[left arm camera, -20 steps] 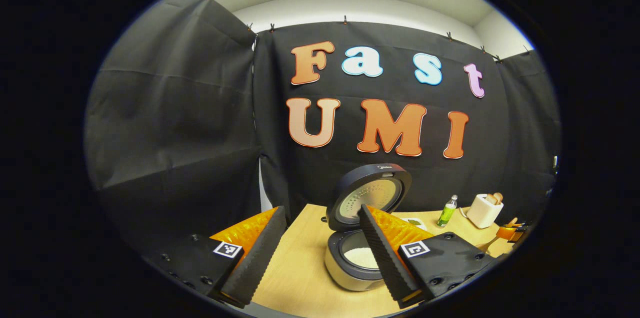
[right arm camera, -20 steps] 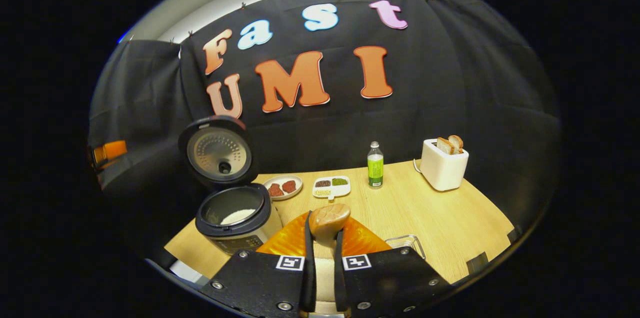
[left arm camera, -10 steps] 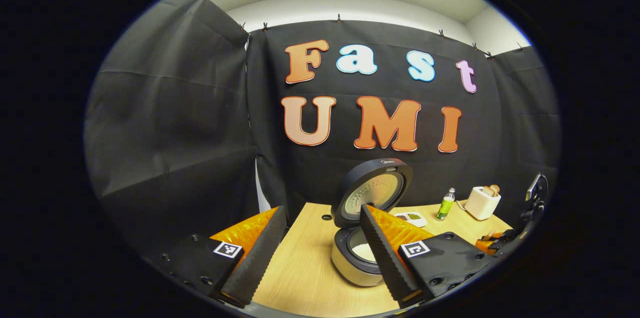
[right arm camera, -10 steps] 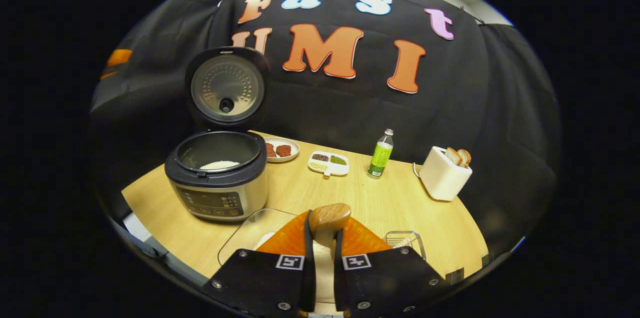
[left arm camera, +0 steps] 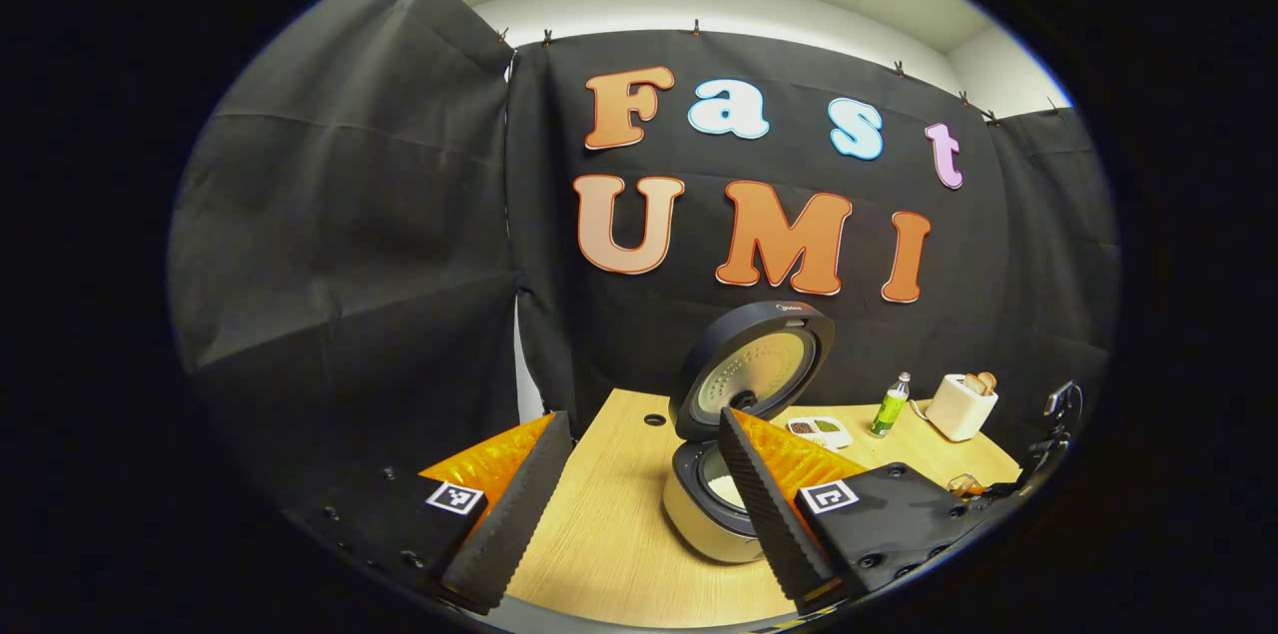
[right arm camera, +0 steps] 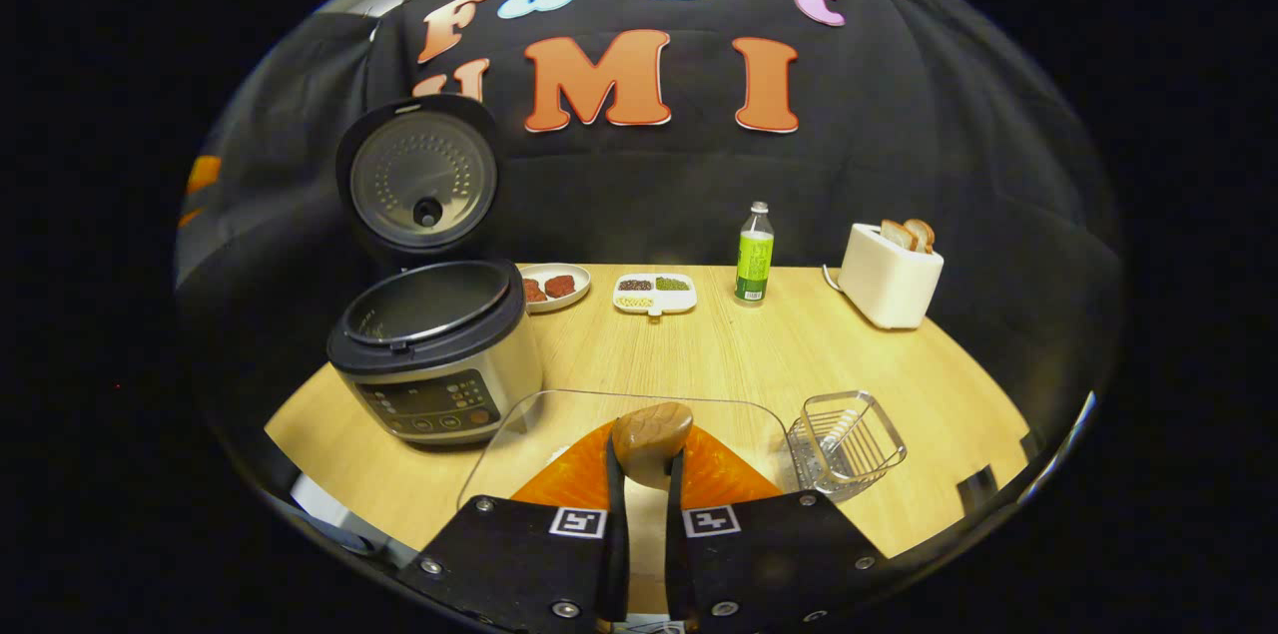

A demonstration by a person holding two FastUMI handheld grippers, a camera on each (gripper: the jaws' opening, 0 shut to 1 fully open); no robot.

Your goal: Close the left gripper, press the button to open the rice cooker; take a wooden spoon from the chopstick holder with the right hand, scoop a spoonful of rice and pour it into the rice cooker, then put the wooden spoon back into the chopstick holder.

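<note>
The rice cooker (right arm camera: 434, 354) stands at the table's left with its lid (right arm camera: 419, 180) swung up. In the left gripper view the rice cooker (left arm camera: 719, 504) shows white rice (left arm camera: 727, 489) in its pot. My right gripper (right arm camera: 645, 456) is shut on the wooden spoon (right arm camera: 651, 432), whose rounded bowl sticks out past the fingertips above a clear glass container (right arm camera: 559, 409). The wire chopstick holder (right arm camera: 847, 439) sits just right of the spoon. My left gripper (left arm camera: 639, 514) hangs open and holds nothing, in front of the cooker and left of it.
Along the back of the table stand a plate of red pieces (right arm camera: 554, 287), a divided dish of grains (right arm camera: 654, 293), a green bottle (right arm camera: 754, 255) and a white toaster with bread (right arm camera: 889, 275). Bare tabletop (right arm camera: 739, 354) lies between them and the glass container.
My right gripper has pulled back from the cooker and lowered, spoon still held; the glass container and chopstick holder now lie right beneath it. The left gripper stays open, barely shifted.
</note>
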